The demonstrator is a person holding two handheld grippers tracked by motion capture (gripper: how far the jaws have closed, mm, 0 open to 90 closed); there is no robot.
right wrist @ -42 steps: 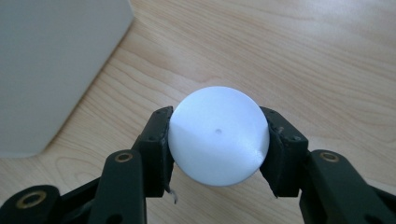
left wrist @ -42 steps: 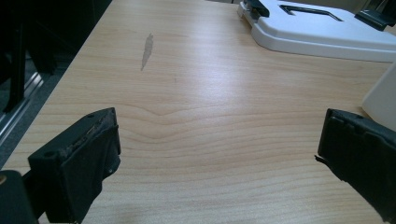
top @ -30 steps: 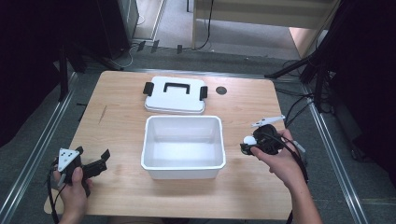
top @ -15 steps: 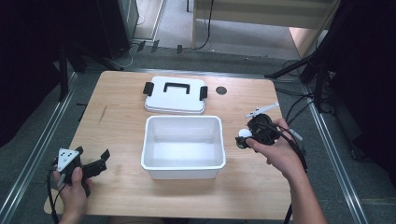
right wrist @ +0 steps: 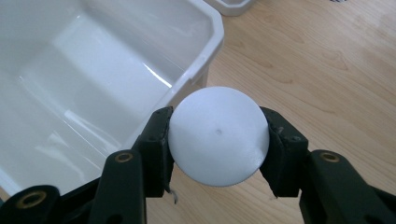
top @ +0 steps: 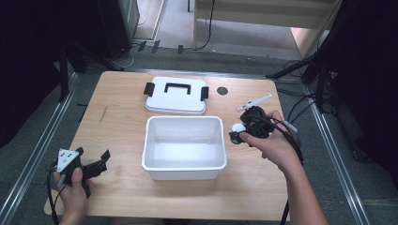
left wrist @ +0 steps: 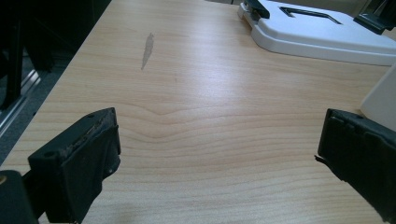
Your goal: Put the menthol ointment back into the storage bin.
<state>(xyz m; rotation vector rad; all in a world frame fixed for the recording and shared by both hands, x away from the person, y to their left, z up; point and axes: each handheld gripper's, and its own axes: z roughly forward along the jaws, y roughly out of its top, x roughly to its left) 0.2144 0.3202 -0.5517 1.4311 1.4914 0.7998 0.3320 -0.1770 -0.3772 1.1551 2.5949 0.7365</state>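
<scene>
The white ball sits between the two black jaws of the right gripper; in the right gripper view the pads press on it from both sides, so this gripper is closed on the ball and carries it above the wooden table. In the high view the ball is a small white spot just outside the right wall of the white bin, and the right gripper points toward that wall. From the ball, the open bin lies at about nine o'clock in the high view; in the right gripper view its rim is at about eleven o'clock, close beside and lower than the ball. I judge that the coming move depends on this: the ball must pass over the near rim before it can go down inside. The right hand is clearly the nearer one. The left gripper rests at the table's near left corner, well apart from the bin, with its jaws wide open and nothing between them. Farther back, at twelve o'clock from the bin, the white lid lies flat on the table.
</scene>
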